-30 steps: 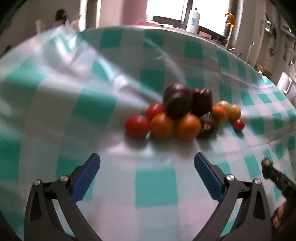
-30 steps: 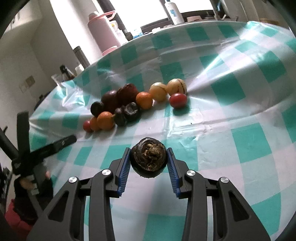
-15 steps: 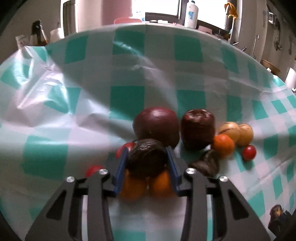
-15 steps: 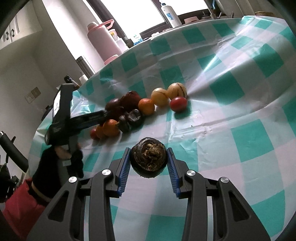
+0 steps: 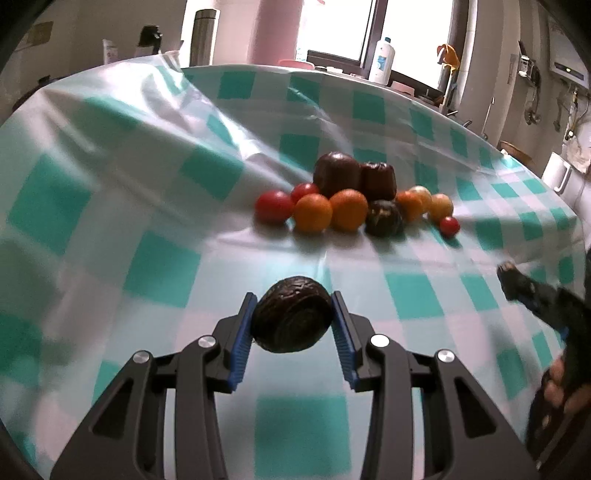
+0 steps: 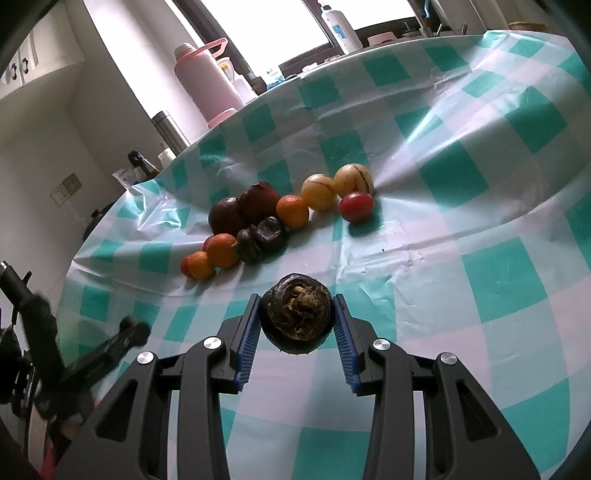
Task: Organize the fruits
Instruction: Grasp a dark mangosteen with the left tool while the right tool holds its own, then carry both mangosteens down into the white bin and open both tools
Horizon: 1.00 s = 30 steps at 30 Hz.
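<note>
My left gripper (image 5: 291,325) is shut on a dark wrinkled fruit (image 5: 291,319), held above the checked cloth, well in front of the fruit pile (image 5: 351,201). The pile holds two dark red fruits (image 5: 337,173), oranges (image 5: 349,209), red tomatoes (image 5: 274,206), another dark wrinkled fruit (image 5: 384,218) and pale yellow fruits (image 5: 441,204). My right gripper (image 6: 297,325) is shut on a second dark wrinkled fruit (image 6: 297,314), its dried stem end facing the camera. In the right wrist view the pile (image 6: 258,221) lies to the upper left, with two striped yellow fruits (image 6: 352,179) and a red tomato (image 6: 356,206) at its right end.
A teal-and-white checked tablecloth (image 5: 166,266) covers the table, wrinkled behind the pile. A pink thermos (image 6: 205,85), a steel flask (image 6: 170,129) and a white bottle (image 6: 338,26) stand beyond the far edge. The other gripper and a hand show at the frame edges (image 5: 546,306).
My left gripper closed on a dark wrinkled fruit in the pile, then pulled back toward me with it. The right gripper kept still with its fruit.
</note>
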Each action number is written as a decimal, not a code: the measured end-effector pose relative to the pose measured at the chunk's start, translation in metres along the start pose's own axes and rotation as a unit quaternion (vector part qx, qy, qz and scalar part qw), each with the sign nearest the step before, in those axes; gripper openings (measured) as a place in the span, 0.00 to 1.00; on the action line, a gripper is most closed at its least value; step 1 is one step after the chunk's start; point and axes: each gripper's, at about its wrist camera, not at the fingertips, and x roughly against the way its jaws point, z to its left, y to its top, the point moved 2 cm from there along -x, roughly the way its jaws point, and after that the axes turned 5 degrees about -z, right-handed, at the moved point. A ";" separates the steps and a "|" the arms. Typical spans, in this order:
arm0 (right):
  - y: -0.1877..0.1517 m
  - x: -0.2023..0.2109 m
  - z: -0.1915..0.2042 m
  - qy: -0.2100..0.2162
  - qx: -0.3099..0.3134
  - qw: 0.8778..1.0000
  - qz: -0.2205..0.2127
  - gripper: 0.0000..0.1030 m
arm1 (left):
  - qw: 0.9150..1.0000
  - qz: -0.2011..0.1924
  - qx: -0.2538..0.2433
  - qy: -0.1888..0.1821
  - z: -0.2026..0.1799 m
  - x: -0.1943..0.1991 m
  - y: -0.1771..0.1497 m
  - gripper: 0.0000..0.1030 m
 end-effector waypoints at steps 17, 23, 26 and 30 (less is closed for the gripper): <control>-0.055 0.083 0.025 0.008 0.025 1.000 0.000 0.38 | 1.000 0.000 -0.013 -0.014 -0.004 0.053 -0.034 0.39; -0.071 0.131 0.015 -0.014 0.043 0.999 -0.018 0.38 | 0.998 -0.003 -0.058 -0.031 -0.038 0.070 -0.049 0.39; -0.083 0.162 -0.001 -0.024 0.038 0.999 -0.028 0.38 | 0.995 -0.002 -0.088 -0.047 -0.061 0.079 -0.056 0.39; -0.102 0.195 -0.029 -0.055 0.029 0.997 -0.036 0.38 | 0.987 0.002 -0.140 -0.079 -0.104 0.090 -0.066 0.39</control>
